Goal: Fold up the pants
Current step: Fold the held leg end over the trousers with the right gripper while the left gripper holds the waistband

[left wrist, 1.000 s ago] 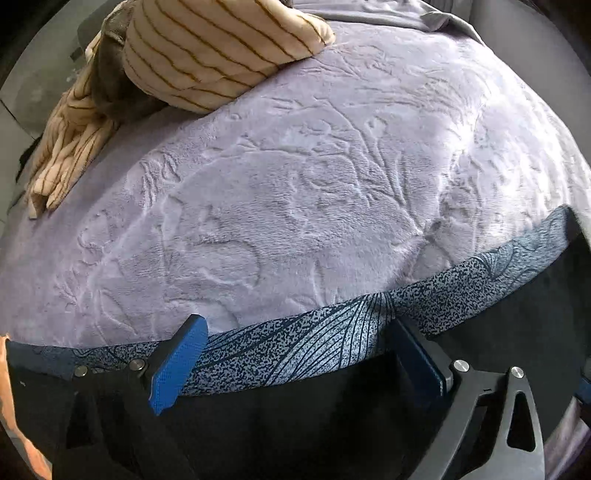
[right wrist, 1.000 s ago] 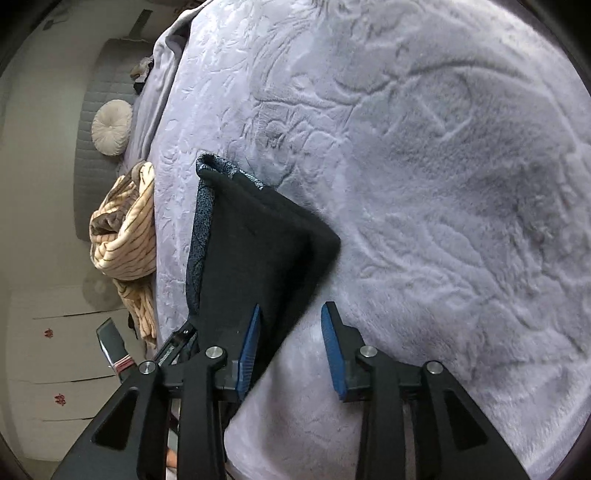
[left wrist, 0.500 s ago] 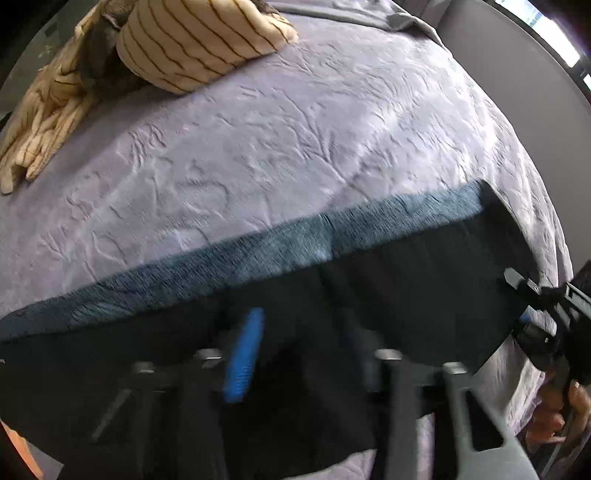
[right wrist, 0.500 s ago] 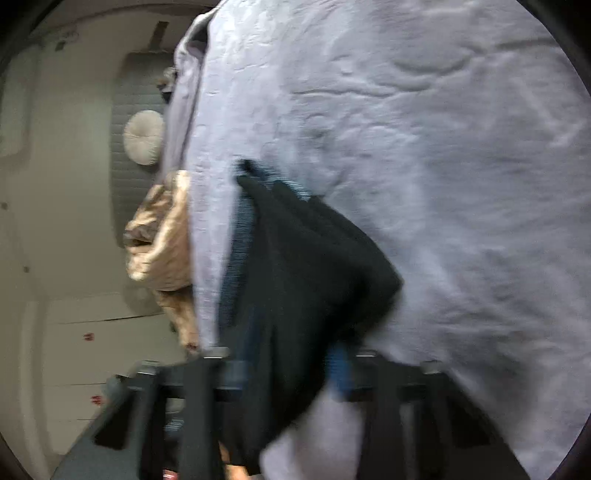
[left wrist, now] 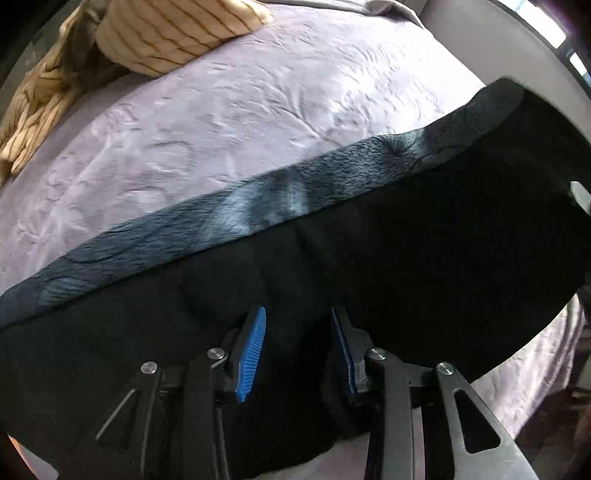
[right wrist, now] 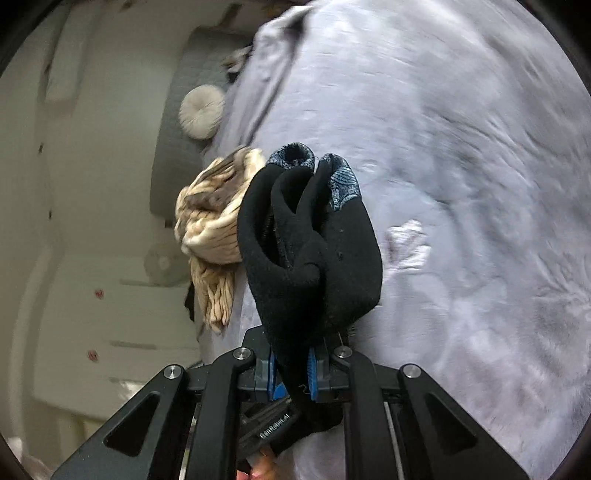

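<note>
The black pants [left wrist: 406, 258] with a blue patterned band [left wrist: 258, 206] stretch across the lavender bed cover [left wrist: 240, 122]. In the left wrist view my left gripper [left wrist: 299, 347] stands with its blue pads apart by a hand's width, black cloth bunched between them; I cannot tell whether it grips. In the right wrist view my right gripper [right wrist: 291, 373] is shut on a bunched end of the pants [right wrist: 314, 243], which is lifted above the bed and folds over itself.
A cream striped garment [left wrist: 166, 33] lies heaped at the far left of the bed; it also shows in the right wrist view [right wrist: 214, 229]. A round cushion [right wrist: 201, 110] rests against the grey headboard. White cabinets stand beyond the bed's left edge.
My right gripper closed on the pants' end and lifted it. My left gripper's pads narrowed and moved in over the black cloth. The pants rose and shifted across the bed.
</note>
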Motion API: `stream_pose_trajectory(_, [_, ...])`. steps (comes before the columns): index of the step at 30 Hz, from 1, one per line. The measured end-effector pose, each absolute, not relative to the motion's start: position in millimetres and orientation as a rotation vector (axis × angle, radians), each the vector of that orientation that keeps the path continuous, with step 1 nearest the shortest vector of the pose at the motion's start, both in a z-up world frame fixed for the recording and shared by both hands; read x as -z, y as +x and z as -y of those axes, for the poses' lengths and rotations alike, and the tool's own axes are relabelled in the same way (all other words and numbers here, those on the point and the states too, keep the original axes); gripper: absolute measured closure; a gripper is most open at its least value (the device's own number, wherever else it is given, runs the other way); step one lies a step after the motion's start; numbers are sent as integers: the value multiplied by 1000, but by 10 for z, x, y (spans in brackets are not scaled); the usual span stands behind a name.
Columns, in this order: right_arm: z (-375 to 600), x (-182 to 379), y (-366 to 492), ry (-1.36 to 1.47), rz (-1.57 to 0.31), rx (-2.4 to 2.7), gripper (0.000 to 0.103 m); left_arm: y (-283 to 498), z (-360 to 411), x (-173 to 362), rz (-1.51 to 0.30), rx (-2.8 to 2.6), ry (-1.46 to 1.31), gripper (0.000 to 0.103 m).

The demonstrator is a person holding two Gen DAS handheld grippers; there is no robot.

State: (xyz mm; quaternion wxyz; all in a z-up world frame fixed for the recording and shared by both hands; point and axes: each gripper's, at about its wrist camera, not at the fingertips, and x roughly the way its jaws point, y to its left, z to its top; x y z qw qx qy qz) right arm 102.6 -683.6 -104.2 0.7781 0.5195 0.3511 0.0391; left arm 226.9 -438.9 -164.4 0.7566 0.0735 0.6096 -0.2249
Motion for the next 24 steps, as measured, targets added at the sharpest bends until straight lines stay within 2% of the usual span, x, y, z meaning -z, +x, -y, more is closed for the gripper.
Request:
stream_pose_trajectory(1, [6756,926,1050,1081,-766,-97,89,2271,4311,1582,-1315,491,157,64])
stream_pose_trajectory(3, [6577,705,1098,998,-780,-123,89,2285,4104,1426,-1277,496,141,31])
stream_pose_trajectory(4, [6457,601,1132,954,-790,-139,89,2284,3940,1332,-1249,490,127,28])
stream_pose_trajectory(8, [5798,279,1288,763,-845,-211,89,2303,3370,1170,-1215,441,127,28])
stream_pose_trajectory(12, [4981,269,1510,594,-922,-250,88,2364,2550,1139,-1228,305,92,28])
stream_pose_trajectory(16, [4102,689,1759,473,-1048,-254,81,2344,1794,1253,-1257,161,70,28])
stream_pose_trajectory(21, [3099,1424,1950,181,-1214,-158,73,2220,1035,1392,-1301,49,32,28])
stream_pose_trajectory(24, [2694,1490,1895,-37,-1243,-73,58,2199,800,1394,-1310,23,19,28])
